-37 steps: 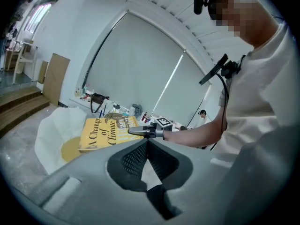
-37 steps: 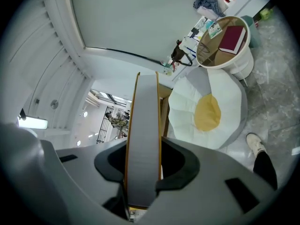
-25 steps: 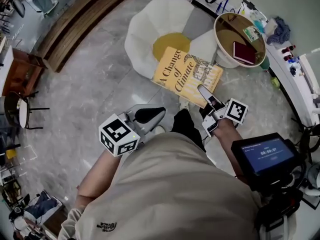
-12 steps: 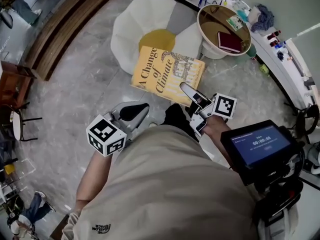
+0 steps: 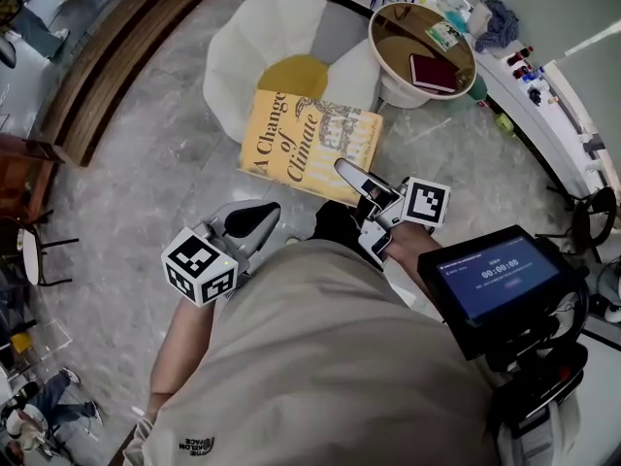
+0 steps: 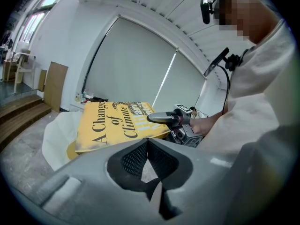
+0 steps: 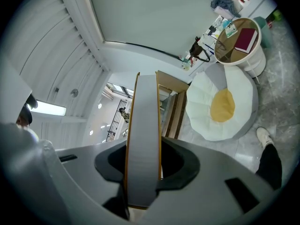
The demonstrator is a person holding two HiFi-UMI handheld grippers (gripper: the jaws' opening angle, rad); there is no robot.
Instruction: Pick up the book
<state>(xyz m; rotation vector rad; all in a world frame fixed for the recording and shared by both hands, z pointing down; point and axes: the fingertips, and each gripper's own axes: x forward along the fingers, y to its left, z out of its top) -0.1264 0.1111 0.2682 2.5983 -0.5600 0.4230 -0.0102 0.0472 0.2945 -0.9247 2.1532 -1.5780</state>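
gripping the yellow book (image 5: 301, 144) by its lower right corner with the right gripper (image 5: 347, 171); jaws clamped on both covers. right gripper view: grey page edge upright between the two jaws, thin yellow cover line on each side, pads pressed against it. book sits just above centre in the head view, front cover up, title readable and slanted, top edge overlapping the lower rim of the egg-shaped cushion (image 5: 243, 56) in the picture. looks raised off the marble floor (image 5: 146, 163), carried only by the right jaws.

left gripper (image 5: 262, 216) at lower left of centre, apart from the book, jaws closed together with nothing between them. left gripper view: mesh pads meeting at the tips, book and right gripper beyond them, upper middle of the frame. marker cubes visible on both: left one (image 5: 199, 265) lower left, right one (image 5: 425, 202) right of centre.

round white tub (image 5: 403, 90) at upper right, just beside the cushion, dark red booklet (image 5: 434, 72) lying inside. wooden steps (image 5: 107, 56) across the upper left. black shoe (image 5: 335, 223) below the book, between the two grippers. small screen (image 5: 500, 280) with blue display at lower right.
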